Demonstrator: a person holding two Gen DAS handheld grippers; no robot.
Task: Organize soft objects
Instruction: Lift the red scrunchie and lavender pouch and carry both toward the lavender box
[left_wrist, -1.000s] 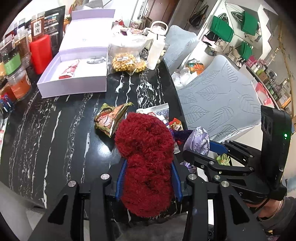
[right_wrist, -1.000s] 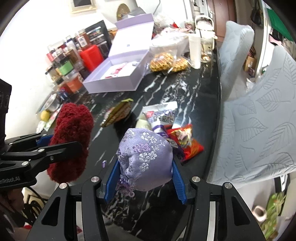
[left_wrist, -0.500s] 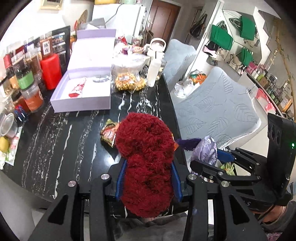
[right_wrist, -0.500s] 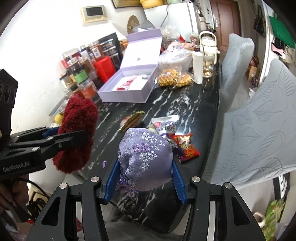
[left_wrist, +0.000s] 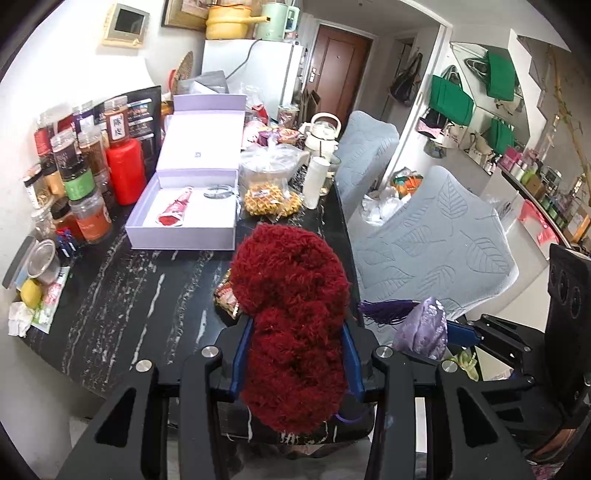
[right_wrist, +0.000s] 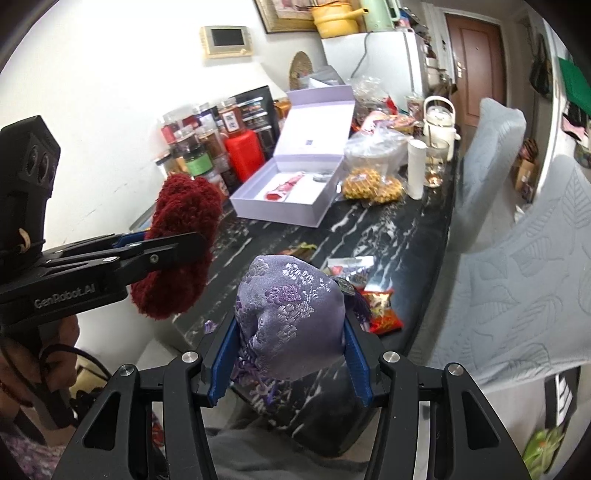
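left gripper (left_wrist: 295, 354) is clamped on the red fuzzy thing (left_wrist: 291, 325), right gripper (right_wrist: 291, 354) squeezing the purple pouch (right_wrist: 291, 314), both held above the black table (left_wrist: 122, 280), near its front edge.

We are counting two hand-held grippers (left_wrist: 295, 363) (right_wrist: 288, 356), one red fuzzy bundle (left_wrist: 291, 317), one purple pouch (right_wrist: 291, 321), one open box (left_wrist: 184, 221), one kettle (left_wrist: 323, 134) and two chairs (left_wrist: 436, 251) (left_wrist: 364, 155).
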